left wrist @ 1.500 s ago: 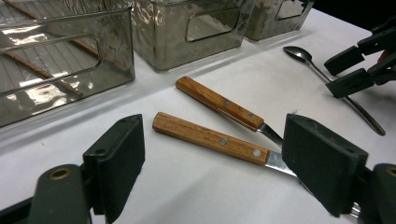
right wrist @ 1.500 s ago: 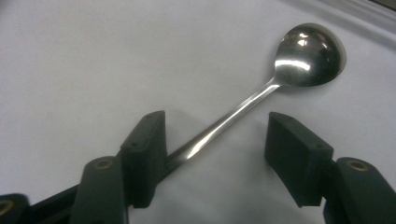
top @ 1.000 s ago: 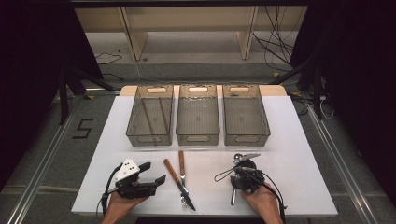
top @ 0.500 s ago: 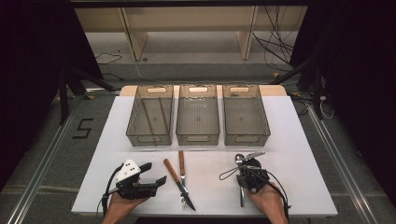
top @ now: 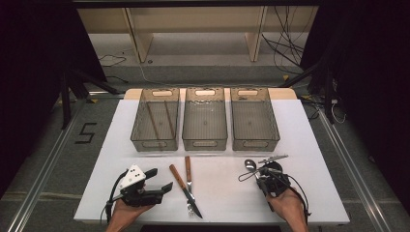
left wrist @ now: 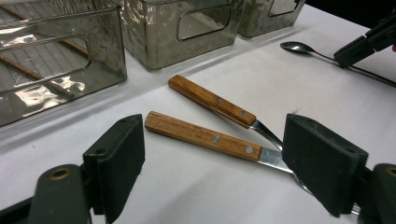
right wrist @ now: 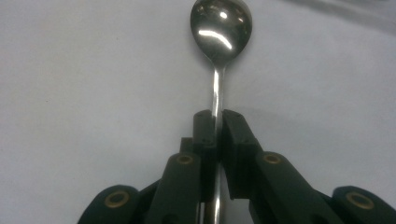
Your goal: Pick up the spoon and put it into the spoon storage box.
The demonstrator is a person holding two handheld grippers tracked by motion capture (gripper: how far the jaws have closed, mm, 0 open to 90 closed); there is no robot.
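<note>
Left gripper (top: 159, 181): held in the left hand (top: 126, 209) at the near edge of the bench (top: 309, 140), toward its near left corner; jaws are spread wide and nothing is gripped. In the left gripper view the pads (left wrist: 119, 161) are seen flanking the two wooden-handled utensils without touching them.
Right gripper (top: 258, 175): held in the right hand (top: 289, 205) near the near right corner; the jaws have just been closing and are now pressed together on the spoon handle, as seen in the right gripper view (right wrist: 217, 122).
Spoon (top: 250, 166): clamped by its handle in the right gripper; the bowl is seen projecting beyond the jaw tips (right wrist: 220, 29), close above the white surface; contact with the bench cannot be told.
Knife (top: 182, 187): laid near the middle of the near edge, wooden handle (left wrist: 203, 136) toward the bins.
Fork (top: 188, 181): laid beside the knife, its wooden handle (left wrist: 212, 100) toward the bins; the metal parts are crossed nearer the edge.
Bins: three clear bins are set side by side along the far edge.
Left bin (top: 154, 120): two thin sticks are seen inside.
Middle bin (top: 205, 118): set just beside the left bin.
Right bin (top: 253, 118): set toward the far right corner.
</note>
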